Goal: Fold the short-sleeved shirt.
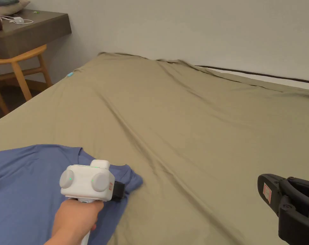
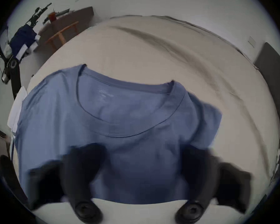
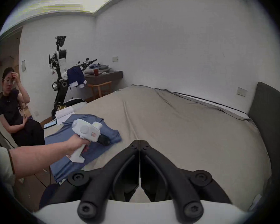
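Two grippers: left gripper (image 2: 142,159) jaws apart directly over blue shirt (image 2: 119,114), collar just ahead; right gripper (image 3: 140,142) jaws together, well right of it.

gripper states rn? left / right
Left tongs: open, jaws spread over the blue short-sleeved shirt, gripping nothing.
Right tongs: closed, empty, over the bare tan bed sheet.
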Motion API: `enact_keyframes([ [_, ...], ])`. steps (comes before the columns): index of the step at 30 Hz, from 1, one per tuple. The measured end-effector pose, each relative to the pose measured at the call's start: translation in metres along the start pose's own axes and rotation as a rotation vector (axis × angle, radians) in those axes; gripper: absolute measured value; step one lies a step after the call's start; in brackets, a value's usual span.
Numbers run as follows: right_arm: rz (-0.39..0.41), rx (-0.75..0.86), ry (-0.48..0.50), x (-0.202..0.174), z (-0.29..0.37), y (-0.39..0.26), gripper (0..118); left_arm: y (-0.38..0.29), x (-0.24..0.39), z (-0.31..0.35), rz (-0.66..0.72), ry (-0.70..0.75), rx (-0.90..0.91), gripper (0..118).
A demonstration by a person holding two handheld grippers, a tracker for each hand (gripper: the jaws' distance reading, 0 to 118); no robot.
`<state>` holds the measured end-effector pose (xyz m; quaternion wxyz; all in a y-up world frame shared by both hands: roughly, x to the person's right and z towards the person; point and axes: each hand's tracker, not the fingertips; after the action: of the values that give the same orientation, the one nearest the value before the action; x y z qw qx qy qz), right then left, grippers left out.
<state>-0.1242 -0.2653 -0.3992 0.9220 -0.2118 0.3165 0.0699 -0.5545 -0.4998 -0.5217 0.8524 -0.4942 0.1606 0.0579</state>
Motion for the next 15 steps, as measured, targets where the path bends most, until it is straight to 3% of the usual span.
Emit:
enact_keyframes([
  [1, -0.006, -0.001, -0.009, 0.004, 0.003, -0.002, 3, 0.001, -0.001, 0.011, -0.005, 0.002, 0.040, 22],
  [2, -0.017, 0.001, -0.019, 0.009, 0.007, -0.004, 3, 0.002, 0.001, 0.015, -0.036, 0.091, 0.053, 5],
  [3, -0.029, 0.007, -0.023, 0.015, 0.011, -0.005, 3, 0.000, 0.001, 0.016, -0.083, 0.199, 0.063, 5],
  [5, -0.059, 0.024, -0.036, 0.025, 0.018, -0.007, 3, -0.001, -0.006, 0.007, -0.047, 0.059, 0.015, 5],
  [8, -0.097, 0.062, -0.097, 0.046, 0.035, -0.009, 3, 0.005, -0.011, 0.020, 0.115, -0.006, 0.042, 5],
  [10, -0.115, 0.072, -0.158, 0.065, 0.052, -0.012, 3, 0.020, 0.003, 0.039, 0.145, -0.030, 0.084, 5],
  [13, -0.165, 0.096, -0.247, 0.099, 0.086, -0.019, 3, 0.052, 0.067, 0.056, -0.001, 0.009, 0.116, 5],
  [15, -0.189, 0.105, -0.319, 0.122, 0.114, -0.025, 3, 0.068, 0.128, 0.065, -0.049, -0.129, 0.129, 5],
])
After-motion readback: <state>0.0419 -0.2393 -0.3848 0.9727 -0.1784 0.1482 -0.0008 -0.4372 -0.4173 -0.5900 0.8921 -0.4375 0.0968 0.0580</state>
